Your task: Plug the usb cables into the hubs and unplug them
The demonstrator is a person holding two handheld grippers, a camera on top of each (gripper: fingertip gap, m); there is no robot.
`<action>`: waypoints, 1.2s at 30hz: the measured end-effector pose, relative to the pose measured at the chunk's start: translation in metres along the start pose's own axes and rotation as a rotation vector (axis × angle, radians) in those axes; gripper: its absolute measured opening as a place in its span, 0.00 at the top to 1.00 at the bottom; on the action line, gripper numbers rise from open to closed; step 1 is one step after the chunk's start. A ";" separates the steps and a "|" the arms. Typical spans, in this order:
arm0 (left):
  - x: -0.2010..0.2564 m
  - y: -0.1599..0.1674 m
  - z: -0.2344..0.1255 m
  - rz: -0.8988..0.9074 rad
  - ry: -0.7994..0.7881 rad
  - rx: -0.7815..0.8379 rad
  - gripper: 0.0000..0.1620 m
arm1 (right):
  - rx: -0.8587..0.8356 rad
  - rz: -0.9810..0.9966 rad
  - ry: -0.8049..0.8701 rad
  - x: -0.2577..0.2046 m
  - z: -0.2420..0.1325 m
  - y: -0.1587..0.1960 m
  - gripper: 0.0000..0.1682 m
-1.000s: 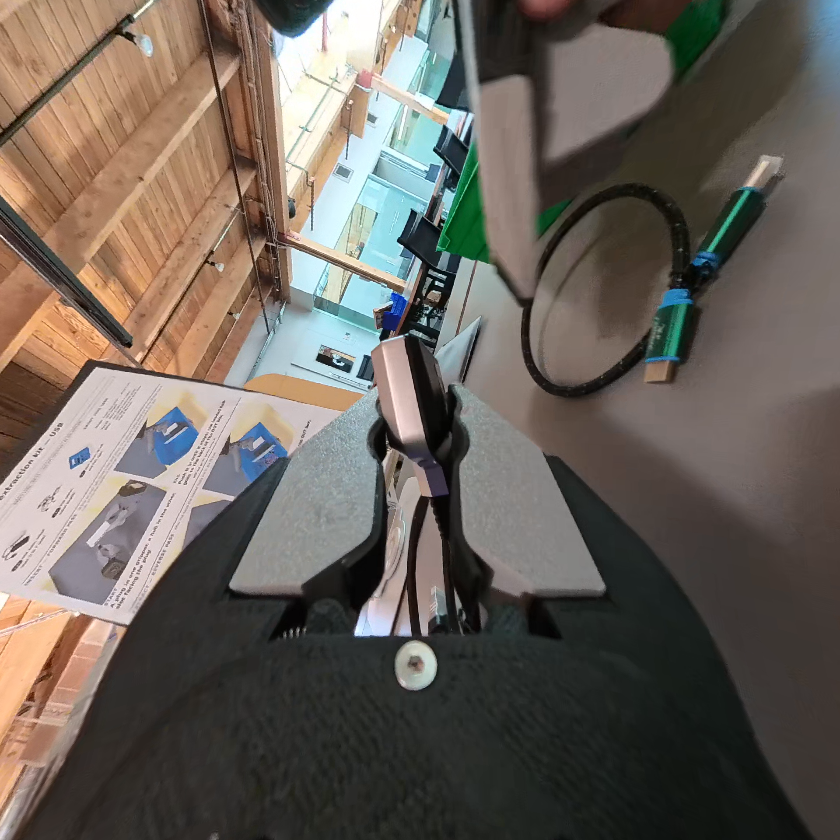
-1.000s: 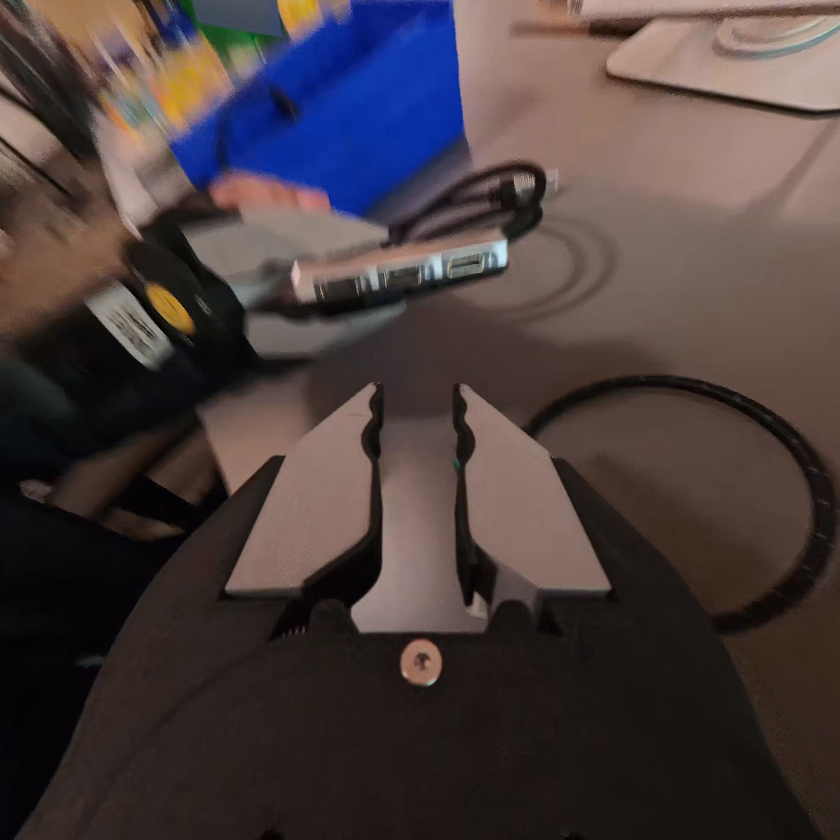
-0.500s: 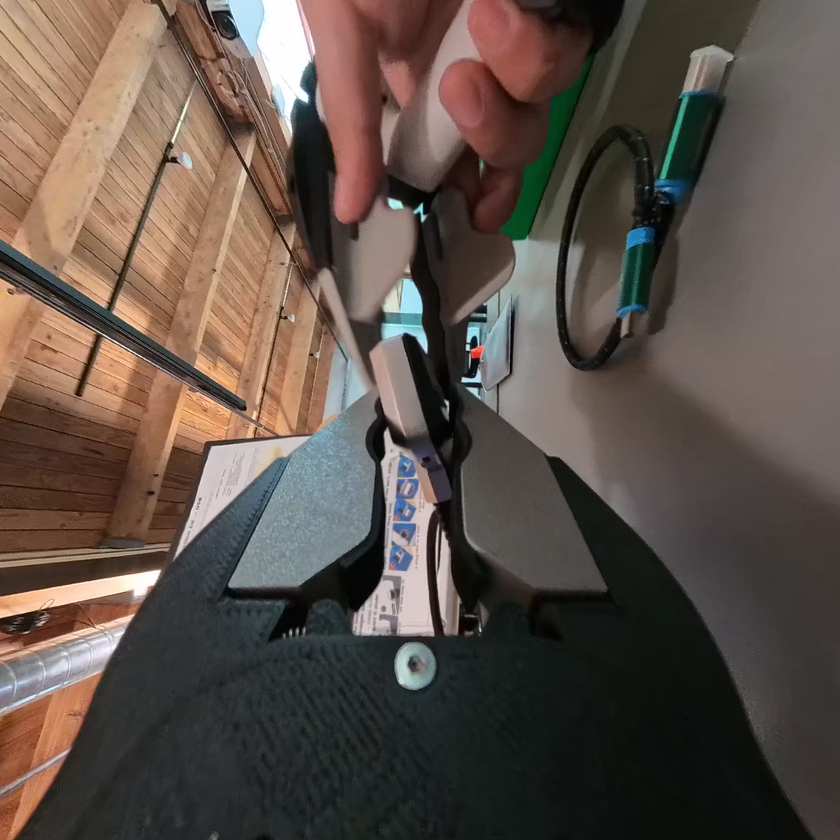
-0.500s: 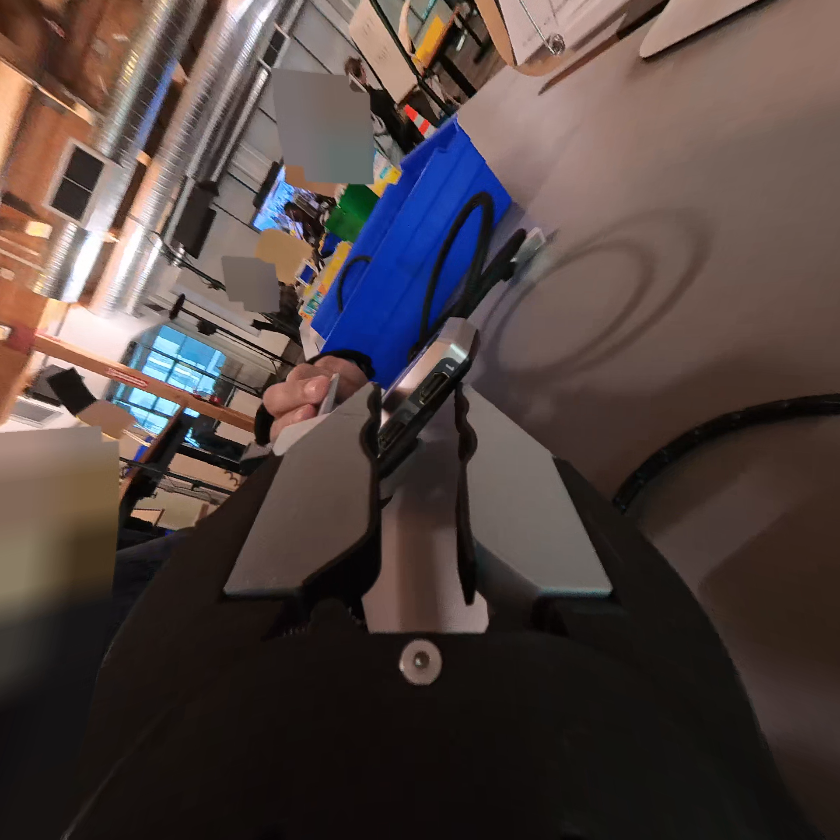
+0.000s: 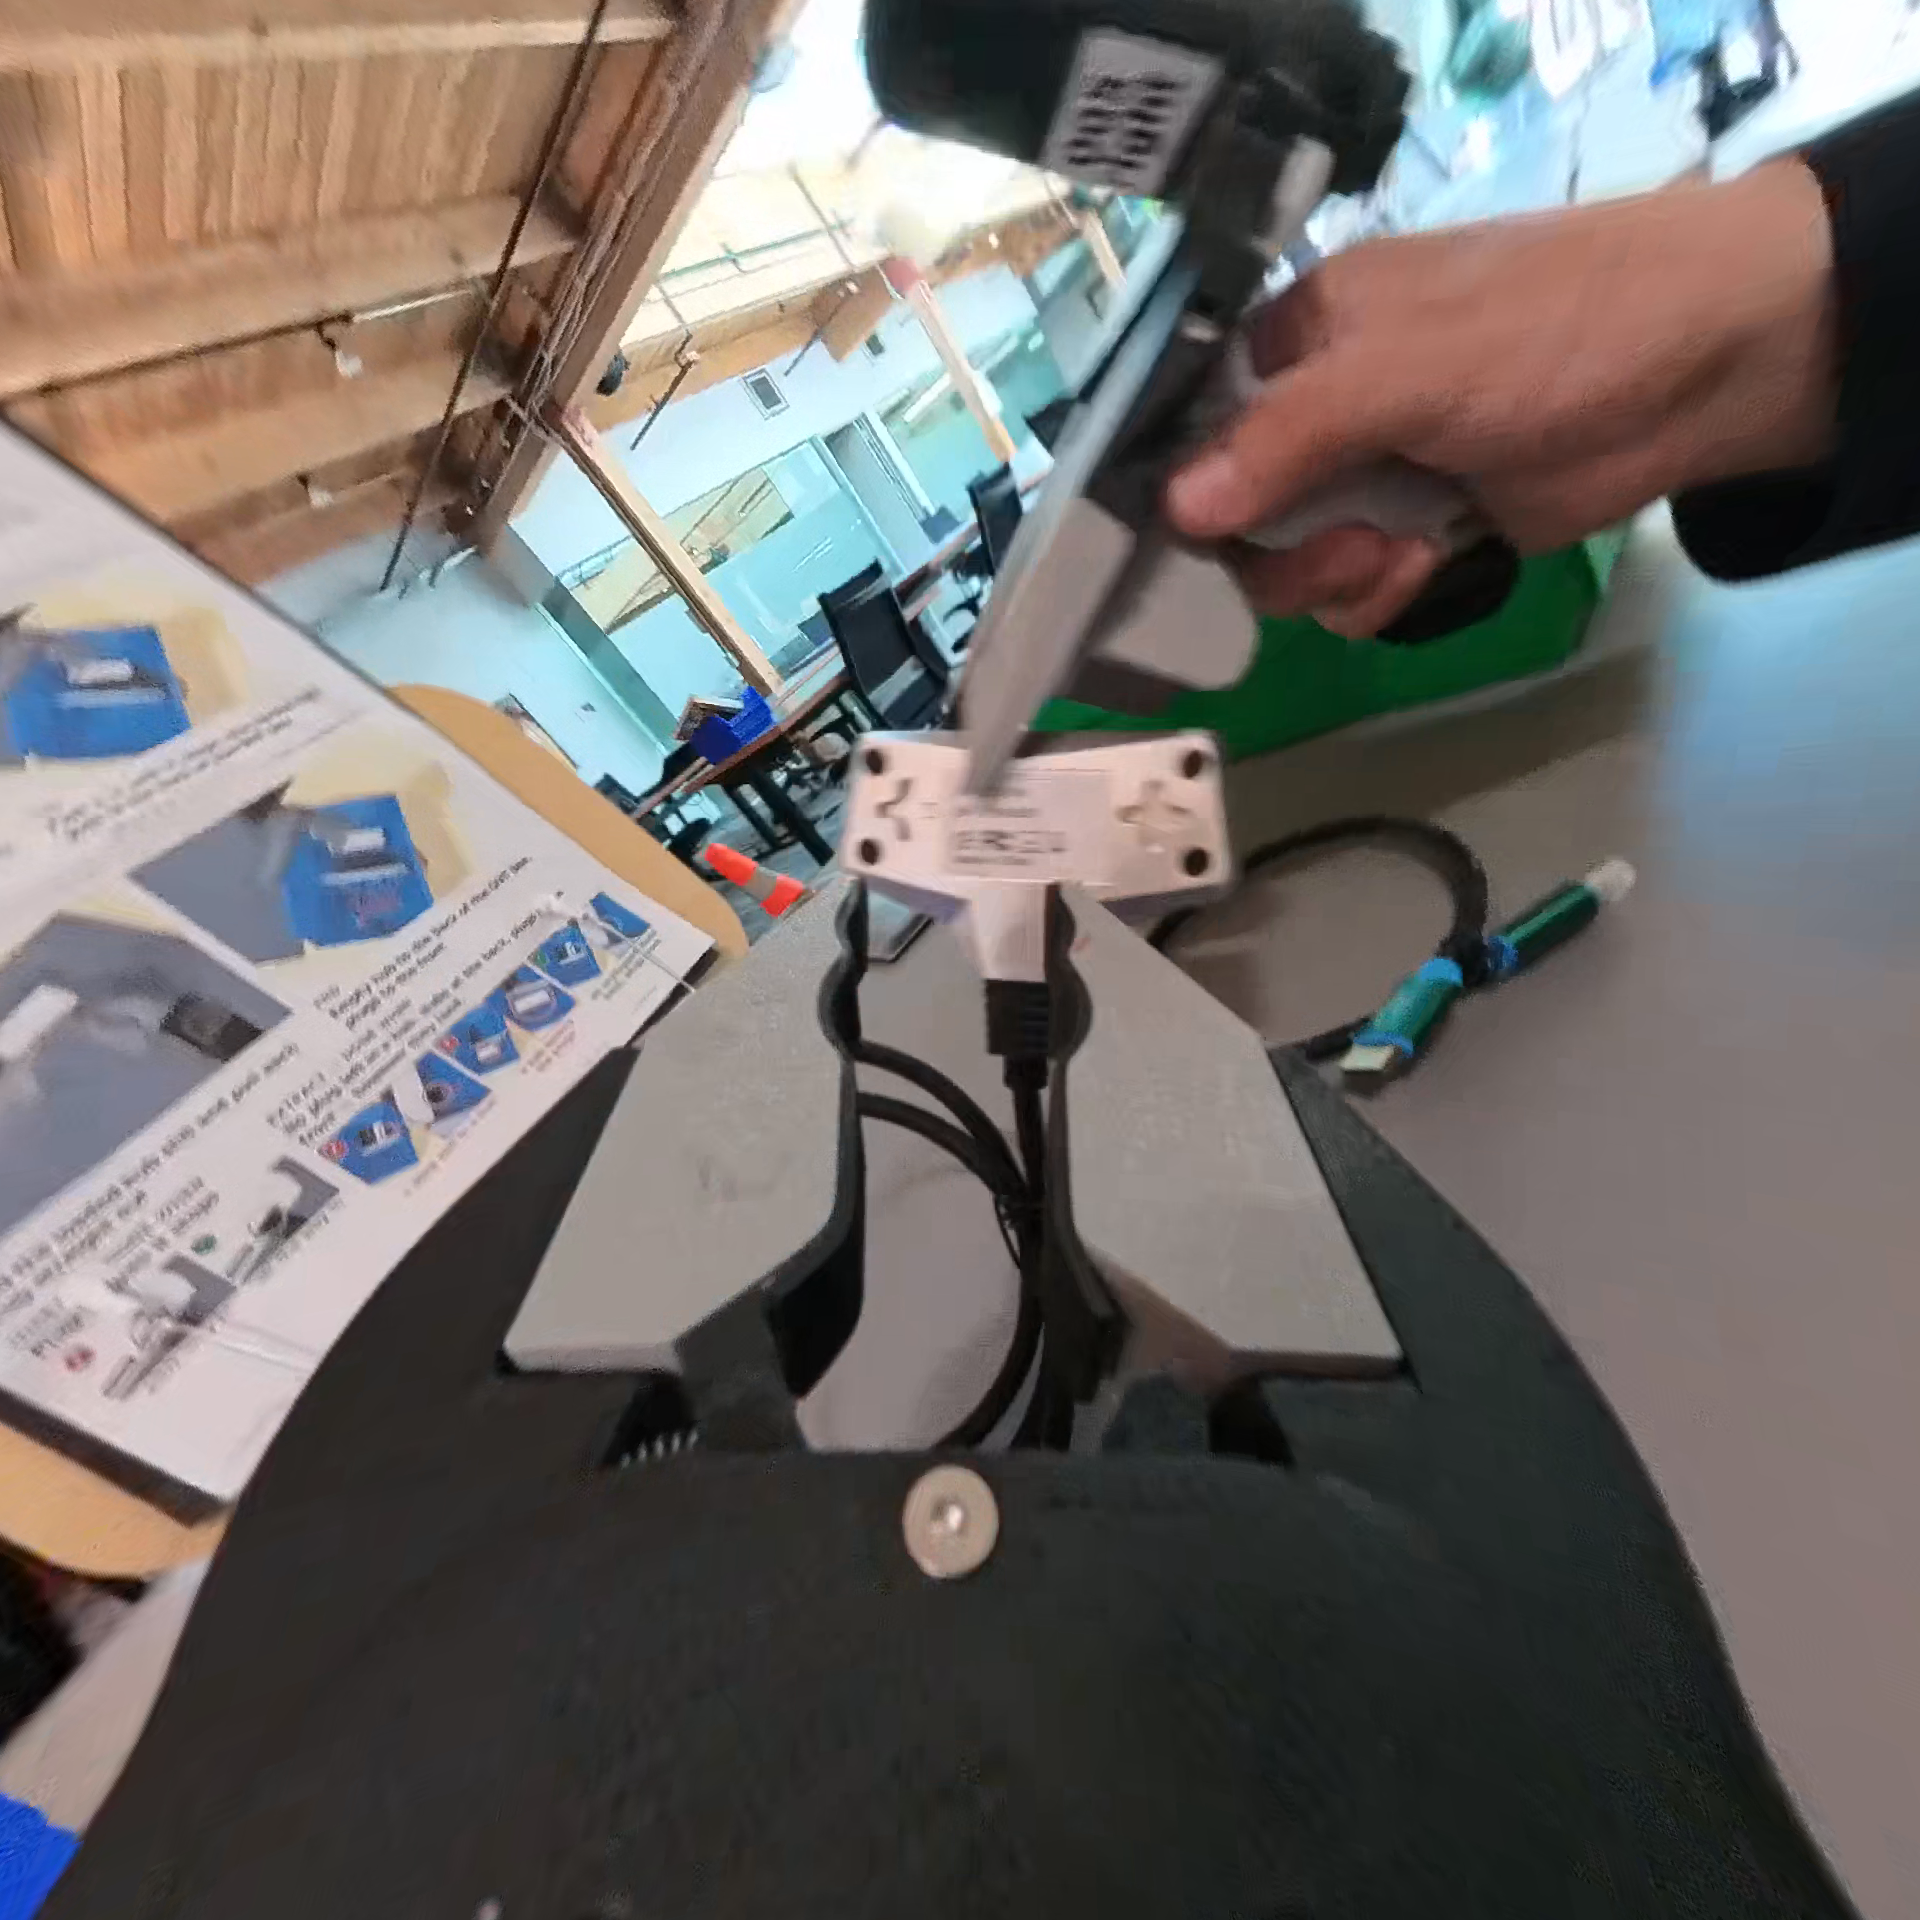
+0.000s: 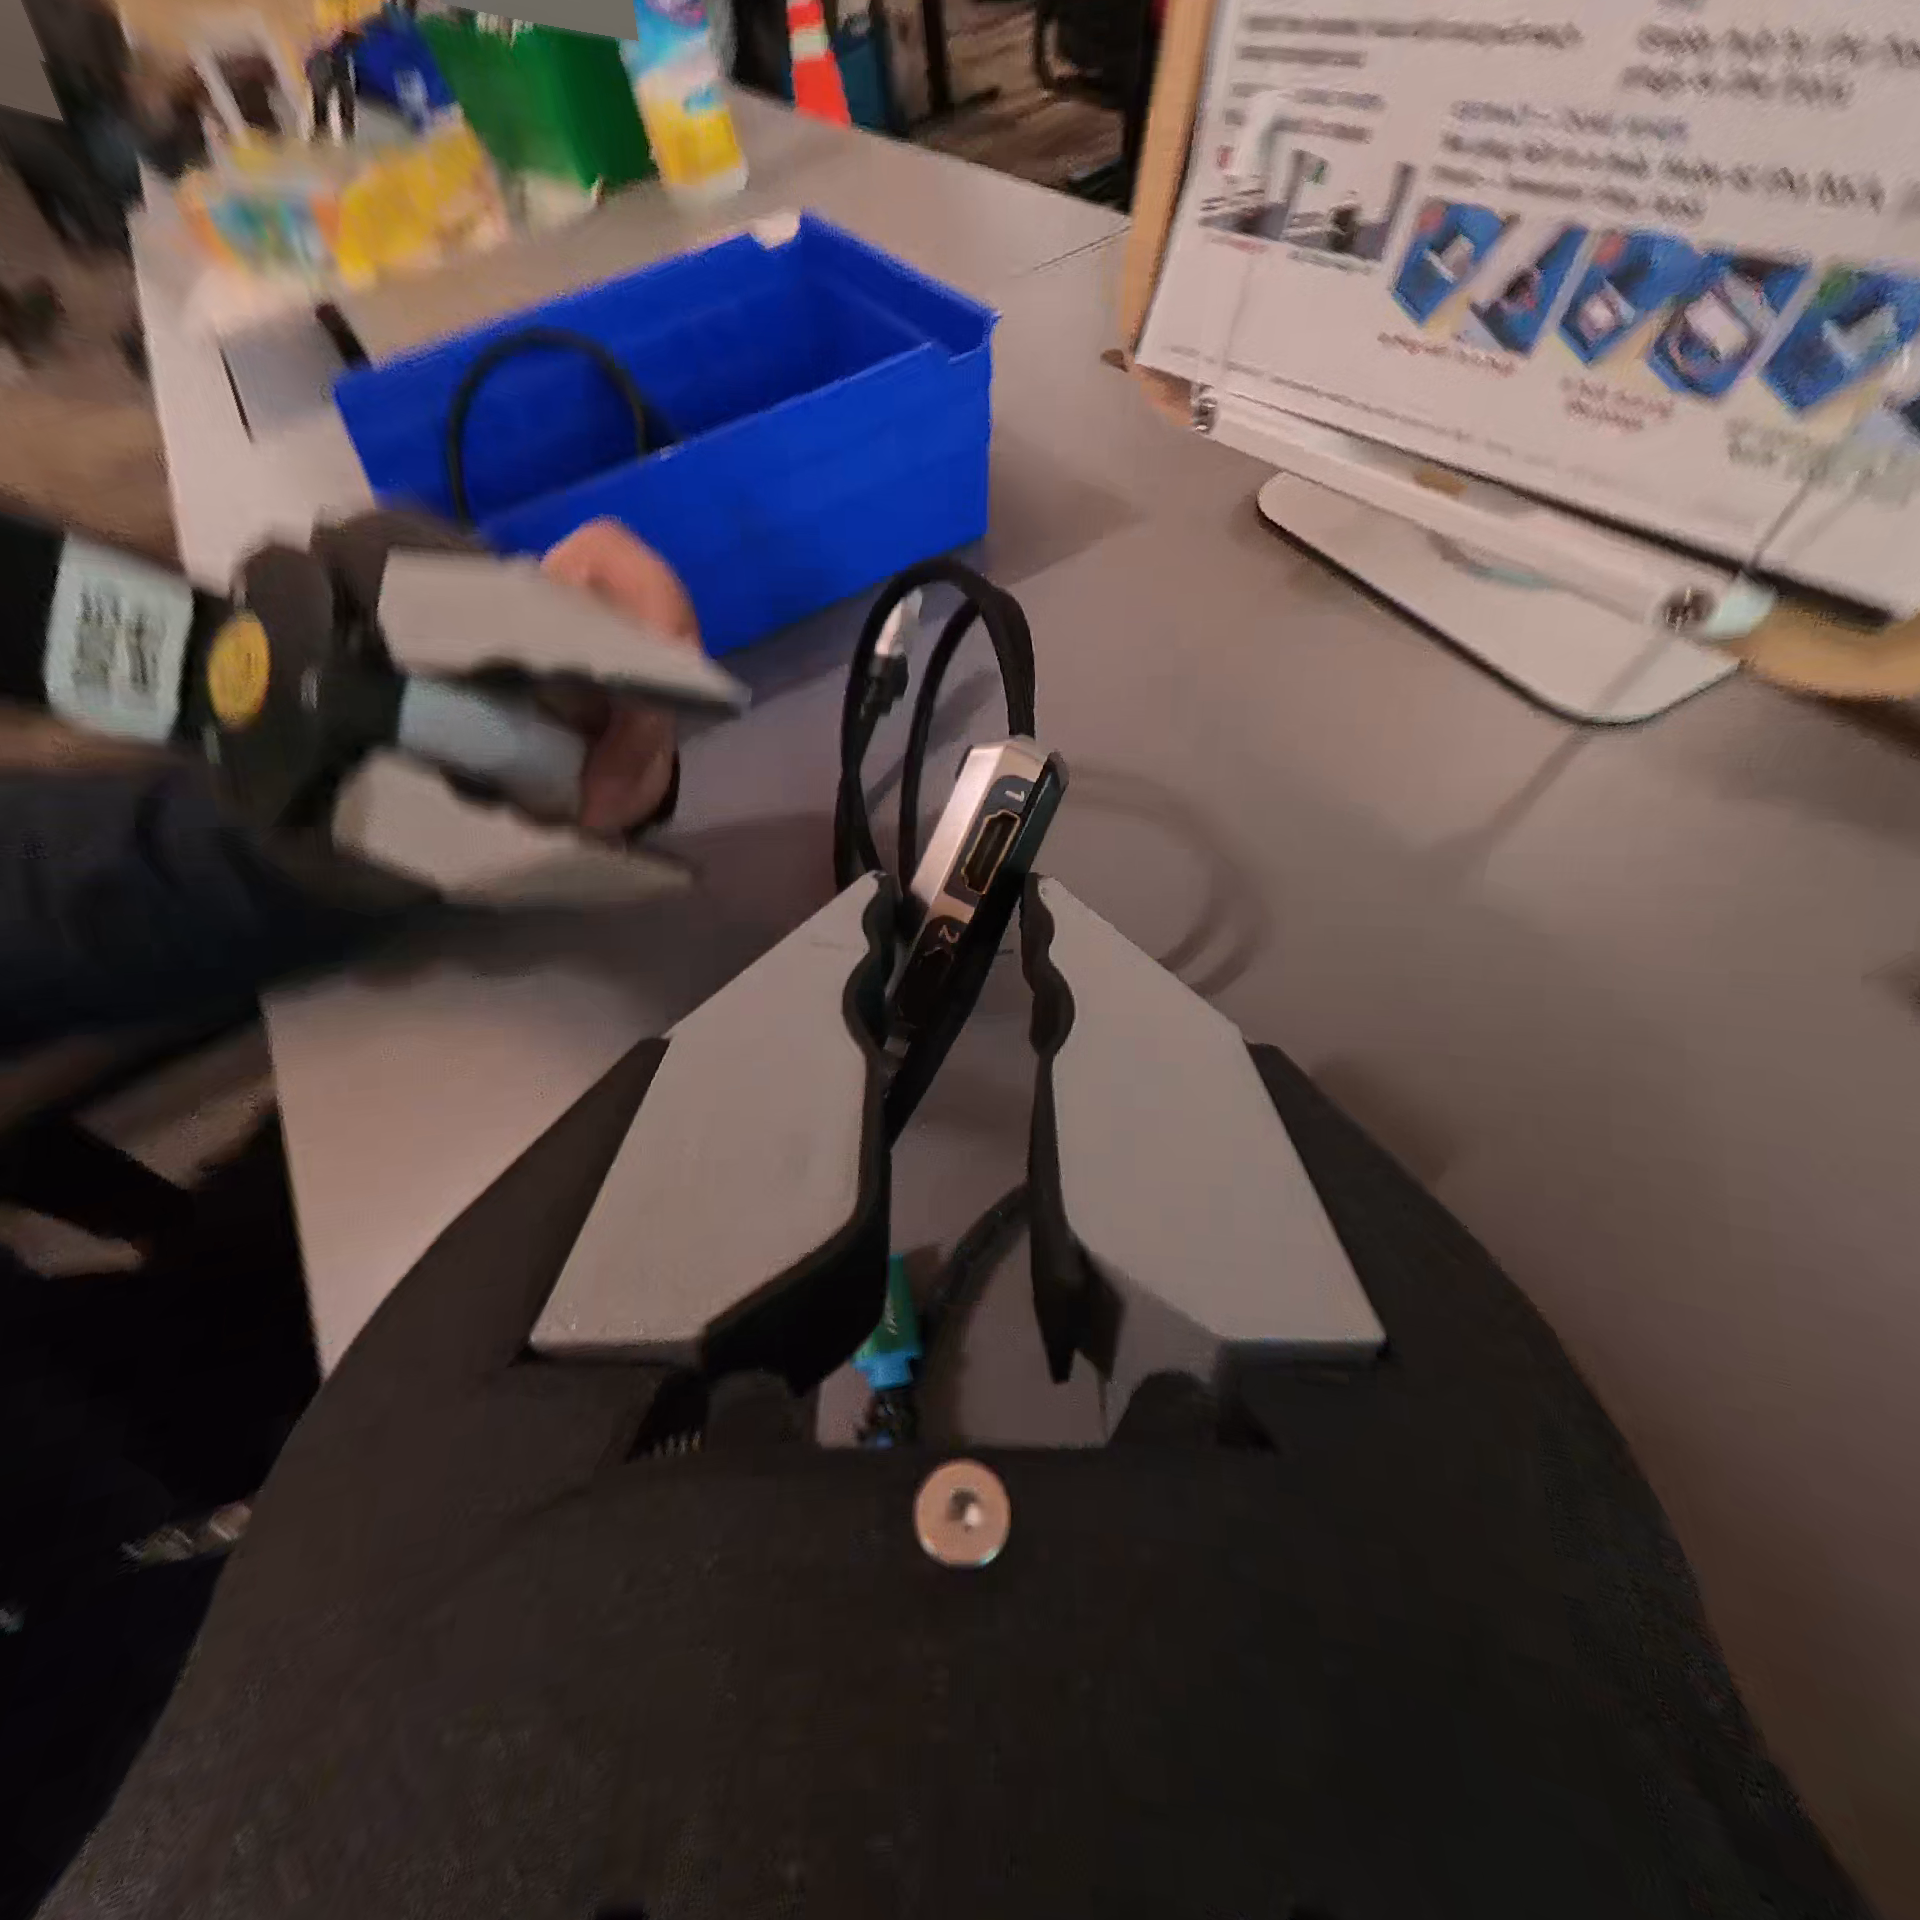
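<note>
A silver adapter hub [image 5: 1039,831] with a black cable [image 5: 1023,1143] hangs just past my left gripper [image 5: 956,914]. The left jaws stand open. Only the hub's cable stub lies in the gap, near the right finger, and is not pinched. A finger [image 5: 1039,623] of the right gripper presses on the hub's flat face from above. In the right wrist view my right gripper [image 6: 958,888] is shut on the hub [image 6: 997,821], which sits tilted between the pads with its ports facing the camera. Its cable [image 6: 935,644] loops behind. The left gripper [image 6: 686,790] shows to the left, apart from the hub.
A braided cable with green plugs and blue bands [image 5: 1455,966] lies on the grey table [image 5: 1714,1143]. A blue bin [image 6: 727,416] holds another black cable. An instruction sheet [image 6: 1558,260] stands on a white stand [image 6: 1486,603]. A green bin [image 5: 1351,665] is at the back.
My left gripper held the hub before. The right gripper came in and closed on it; the left jaws then opened and the hub left them, now turned flat face toward the left camera.
</note>
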State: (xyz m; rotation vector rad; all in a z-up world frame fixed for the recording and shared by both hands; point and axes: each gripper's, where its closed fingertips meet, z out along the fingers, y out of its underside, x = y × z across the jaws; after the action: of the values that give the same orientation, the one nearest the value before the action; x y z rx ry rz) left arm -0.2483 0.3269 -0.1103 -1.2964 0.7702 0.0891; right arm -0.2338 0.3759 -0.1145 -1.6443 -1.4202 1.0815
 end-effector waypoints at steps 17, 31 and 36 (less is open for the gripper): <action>0.038 -0.005 -0.008 0.220 0.170 -0.019 0.79 | -0.311 -0.921 -0.045 -0.077 -0.008 0.035 0.88; 0.043 0.001 -0.010 0.442 0.171 -0.101 0.84 | -0.391 -1.004 0.021 -0.076 -0.006 0.043 0.87; 0.029 -0.003 -0.011 0.398 0.112 -0.084 0.86 | -0.295 -0.882 0.047 -0.070 -0.013 0.032 0.86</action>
State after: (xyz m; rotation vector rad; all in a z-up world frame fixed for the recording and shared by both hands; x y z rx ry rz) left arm -0.2300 0.3060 -0.1243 -1.2187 1.1243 0.3739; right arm -0.2122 0.3018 -0.1274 -0.9895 -2.0404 0.3324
